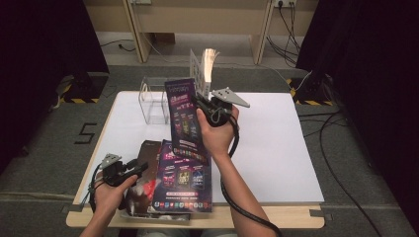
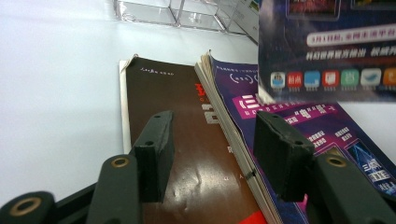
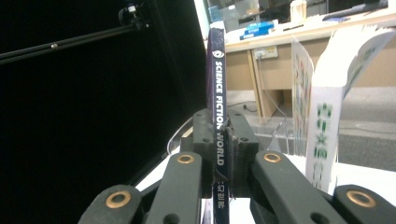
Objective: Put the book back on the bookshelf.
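White table (image 1: 276, 148), clear plastic stand (image 1: 153, 101) at its far left, white booklets (image 1: 205, 66) upright at the far edge, dark curtains (image 1: 44, 39), floor cables (image 1: 336, 148)

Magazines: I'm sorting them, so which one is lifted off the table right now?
The purple magazine clamped by its spine in the right gripper, held upright above the table. The brown-covered one and the other purple one lie flat near the left gripper.

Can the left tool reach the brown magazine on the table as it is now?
Probably yes. The left tool stands open right over the brown magazine, and nothing lies between them; the purple magazine only covers its right edge.
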`<state>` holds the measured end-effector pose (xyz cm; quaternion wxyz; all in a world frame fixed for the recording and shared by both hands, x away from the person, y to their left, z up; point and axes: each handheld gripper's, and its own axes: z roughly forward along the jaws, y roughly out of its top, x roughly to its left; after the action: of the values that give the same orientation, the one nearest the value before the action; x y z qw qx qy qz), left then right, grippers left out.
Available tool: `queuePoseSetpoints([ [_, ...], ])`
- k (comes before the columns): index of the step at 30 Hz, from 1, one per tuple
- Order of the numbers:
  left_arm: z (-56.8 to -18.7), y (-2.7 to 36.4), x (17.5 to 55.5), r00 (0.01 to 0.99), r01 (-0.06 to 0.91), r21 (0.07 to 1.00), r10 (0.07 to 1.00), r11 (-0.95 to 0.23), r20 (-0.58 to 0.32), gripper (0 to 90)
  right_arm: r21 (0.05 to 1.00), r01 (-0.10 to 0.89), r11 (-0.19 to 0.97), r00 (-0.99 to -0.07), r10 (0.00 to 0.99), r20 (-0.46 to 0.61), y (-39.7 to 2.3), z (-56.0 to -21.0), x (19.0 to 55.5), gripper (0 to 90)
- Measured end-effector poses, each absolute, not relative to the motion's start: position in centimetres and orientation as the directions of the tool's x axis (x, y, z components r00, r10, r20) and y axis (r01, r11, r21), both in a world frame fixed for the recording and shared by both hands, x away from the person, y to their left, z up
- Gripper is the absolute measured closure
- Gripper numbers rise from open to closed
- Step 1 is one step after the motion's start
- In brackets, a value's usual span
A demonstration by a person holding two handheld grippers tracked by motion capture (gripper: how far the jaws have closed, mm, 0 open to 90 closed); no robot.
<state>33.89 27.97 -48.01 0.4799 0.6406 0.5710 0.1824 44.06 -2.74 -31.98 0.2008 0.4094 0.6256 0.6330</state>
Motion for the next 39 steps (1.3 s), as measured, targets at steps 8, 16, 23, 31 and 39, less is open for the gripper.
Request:
queuePoseSetpoints([
  [8, -48.0, 28.1, 33.9, 0.282, 0.554, 0.825, 0.906, 0.114, -0.315, 47.5, 0.969, 0.193, -0.157, -0.564, 0.790, 0.240, -1.9, -30.0, 45.8, 84.3],
  [16, -48.1, 28.1, 33.9, 0.279, 0.555, 0.823, 0.904, 0.122, -0.323, 47.5, 0.968, 0.181, -0.175, -0.536, 0.807, 0.246, -0.3, -29.3, 48.6, 84.3],
  [23, -48.3, 28.3, 34.0, 0.275, 0.558, 0.820, 0.904, 0.127, -0.327, 47.5, 0.971, 0.149, -0.185, -0.524, 0.818, 0.237, 1.1, -29.0, 50.8, 84.3],
  [31, -48.5, 28.3, 34.1, 0.278, 0.559, 0.820, 0.904, 0.123, -0.325, 47.5, 0.985, 0.124, -0.120, -0.480, 0.862, 0.166, 2.6, -31.0, 52.4, 84.0],
  [39, -48.6, 28.5, 34.1, 0.272, 0.561, 0.818, 0.904, 0.128, -0.329, 47.5, 0.991, 0.120, -0.056, -0.499, 0.860, 0.109, 1.8, -33.2, 50.5, 83.7],
])
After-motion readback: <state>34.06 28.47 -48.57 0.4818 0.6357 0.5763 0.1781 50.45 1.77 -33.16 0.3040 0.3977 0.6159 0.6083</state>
